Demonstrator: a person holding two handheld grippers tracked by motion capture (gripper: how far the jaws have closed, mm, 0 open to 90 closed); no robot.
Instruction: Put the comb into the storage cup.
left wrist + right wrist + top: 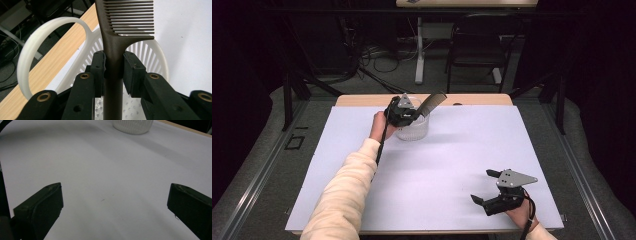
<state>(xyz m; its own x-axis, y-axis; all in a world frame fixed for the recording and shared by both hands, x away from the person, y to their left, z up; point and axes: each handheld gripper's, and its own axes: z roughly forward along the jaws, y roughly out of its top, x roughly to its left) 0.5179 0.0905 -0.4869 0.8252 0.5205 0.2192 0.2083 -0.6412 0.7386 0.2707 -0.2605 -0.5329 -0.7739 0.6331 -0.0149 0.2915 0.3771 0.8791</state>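
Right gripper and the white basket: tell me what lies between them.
Nothing: in the high view and the right gripper view, bare white table cover runs from the open right gripper to the white basket.

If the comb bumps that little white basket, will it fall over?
The basket looks like thin, slotted plastic, so it is probably light and would likely slide or tip. Its tall loop handle may make it top-heavy. The comb, clamped in the left gripper, looks stiff enough to push it.
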